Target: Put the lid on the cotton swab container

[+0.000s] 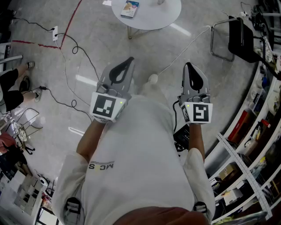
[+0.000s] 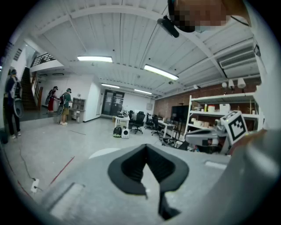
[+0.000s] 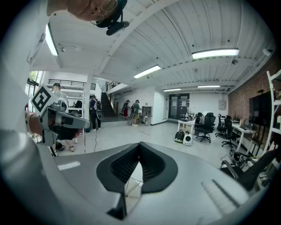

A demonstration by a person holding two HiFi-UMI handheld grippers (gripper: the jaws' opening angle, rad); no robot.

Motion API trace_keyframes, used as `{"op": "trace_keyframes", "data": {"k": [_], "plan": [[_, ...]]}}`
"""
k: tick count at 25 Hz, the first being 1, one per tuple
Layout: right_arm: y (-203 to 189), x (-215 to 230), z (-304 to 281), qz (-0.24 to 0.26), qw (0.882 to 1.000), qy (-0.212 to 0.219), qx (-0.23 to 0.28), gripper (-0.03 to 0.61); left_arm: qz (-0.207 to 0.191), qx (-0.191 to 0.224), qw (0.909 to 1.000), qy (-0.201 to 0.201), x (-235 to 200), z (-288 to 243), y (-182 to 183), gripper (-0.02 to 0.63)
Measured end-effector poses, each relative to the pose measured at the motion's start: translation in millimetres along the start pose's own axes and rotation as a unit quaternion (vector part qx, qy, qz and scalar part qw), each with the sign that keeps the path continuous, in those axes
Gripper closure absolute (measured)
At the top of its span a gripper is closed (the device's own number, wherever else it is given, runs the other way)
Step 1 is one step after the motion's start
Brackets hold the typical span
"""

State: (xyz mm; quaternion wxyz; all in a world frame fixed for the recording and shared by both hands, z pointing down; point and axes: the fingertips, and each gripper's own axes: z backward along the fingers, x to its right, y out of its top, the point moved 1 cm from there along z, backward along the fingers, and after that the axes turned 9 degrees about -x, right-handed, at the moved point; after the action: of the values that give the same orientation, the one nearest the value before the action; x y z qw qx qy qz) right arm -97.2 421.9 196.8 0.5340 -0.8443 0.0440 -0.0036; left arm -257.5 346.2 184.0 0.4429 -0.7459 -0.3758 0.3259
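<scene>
Both the left hand-held gripper [image 1: 127, 63] and the right hand-held gripper [image 1: 189, 68] are pressed together on nothing, held before the person's body. The step in hand looks like the approach: step up to the round table [image 1: 169, 17] and spread the jaws before reaching. Only the head view shows the tabletop, with a small box [image 1: 130, 8] but no swab container or lid I can make out. The gripper views show the meeting jaws close up and shelves [image 2: 215, 110] beyond.
</scene>
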Motion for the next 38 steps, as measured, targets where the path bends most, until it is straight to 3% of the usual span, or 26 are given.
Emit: {"op": "trace_keyframes", "data": {"k": [8, 13, 24, 32, 38], "plan": [[1.7, 35.6, 35.3, 0.012, 0.999, 0.016, 0.036, 0.589, 0.001, 0.0, 1.0, 0.005, 61.1, -30.9, 16.2, 0.614], [-13.5, 70.8, 63.3, -0.012, 0.998, 0.022, 0.058, 0.592, -0.013, 0.004, 0.9999, 0.009, 100.2, -56.0, 29.5, 0.614], [-24.2, 138.3, 49.6, -0.044, 0.995, 0.037, 0.078, 0.591, -0.011, -0.013, 0.9991, 0.038, 119.6, -105.1, 39.6, 0.614], [-2.6, 166.5, -40.8, -0.033, 0.996, 0.056, 0.061, 0.591, 0.005, -0.016, 0.999, 0.041, 56.2, -178.5, 59.8, 0.614], [47.0, 196.8, -139.6, -0.019, 0.997, 0.06, 0.046, 0.591, 0.012, -0.016, 0.9992, 0.035, -26.4, -243.3, 101.8, 0.614]]}}
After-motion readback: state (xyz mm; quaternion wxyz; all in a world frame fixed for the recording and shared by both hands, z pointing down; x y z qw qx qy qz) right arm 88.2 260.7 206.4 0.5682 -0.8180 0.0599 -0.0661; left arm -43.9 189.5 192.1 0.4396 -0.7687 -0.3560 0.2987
